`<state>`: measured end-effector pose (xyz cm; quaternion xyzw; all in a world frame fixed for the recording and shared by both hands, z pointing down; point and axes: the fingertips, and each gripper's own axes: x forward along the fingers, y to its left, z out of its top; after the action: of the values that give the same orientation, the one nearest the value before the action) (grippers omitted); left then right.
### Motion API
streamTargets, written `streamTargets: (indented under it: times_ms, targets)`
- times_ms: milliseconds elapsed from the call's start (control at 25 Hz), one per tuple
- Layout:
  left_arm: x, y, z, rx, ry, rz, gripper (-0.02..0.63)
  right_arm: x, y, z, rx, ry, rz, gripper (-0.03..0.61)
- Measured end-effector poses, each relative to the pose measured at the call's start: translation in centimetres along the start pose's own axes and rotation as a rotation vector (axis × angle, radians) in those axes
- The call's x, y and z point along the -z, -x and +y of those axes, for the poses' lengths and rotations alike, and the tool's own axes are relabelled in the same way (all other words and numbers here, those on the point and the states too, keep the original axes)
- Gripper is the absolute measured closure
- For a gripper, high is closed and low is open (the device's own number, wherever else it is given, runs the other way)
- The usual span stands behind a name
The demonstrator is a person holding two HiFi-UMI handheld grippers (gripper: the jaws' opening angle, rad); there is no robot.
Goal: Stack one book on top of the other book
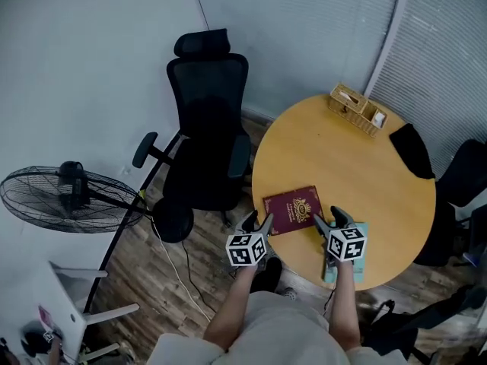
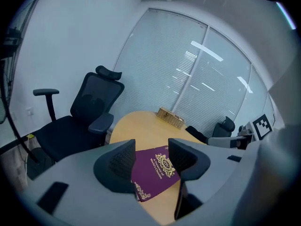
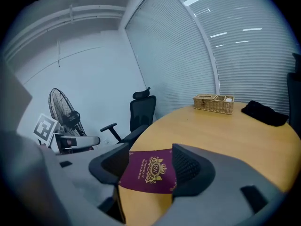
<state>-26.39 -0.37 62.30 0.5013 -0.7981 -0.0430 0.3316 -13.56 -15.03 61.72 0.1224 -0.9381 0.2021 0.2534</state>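
- Maroon book (image 1: 293, 210) lies flat, cover up, towards the near-left edge of the round wooden surface (image 1: 342, 150)
- A pale teal book (image 1: 335, 274) lies just right of it at the near edge, mostly hidden under the right gripper (image 1: 332, 219)
- Right gripper: jaws spread and pinching nothing; its own view shows the maroon book on the surface beyond the gap, untouched
- Left gripper (image 1: 257, 222): jaws also spread and empty, held over the near-left edge of the surface, near the maroon book's left corner
- Step in hand, as I judge it: the approach; the books lie side by side and neither is lifted, so stacking has not begun
- The next move likely calls for one gripper to drop to a book's edge, get a jaw under it and close, then carry the book flat over the other; a thin cover flush on the wood may be hard to catch
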Motion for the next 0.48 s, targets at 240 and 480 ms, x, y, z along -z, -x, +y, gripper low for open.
streamTargets:
  times_ms: [240, 480]
  targets:
    - [3.6, -3.8, 2.9, -0.104, 0.052, 0.052, 0.379, 1.7, -4.7, -1.4, -0.011, 0.005, 0.107, 0.302]
    - [6.0, -7.2, 3.6, -0.143, 0.024, 0.120, 0.379, 3.6, -8.5, -3.5, 0.028, -0.015, 0.201, 0.302]
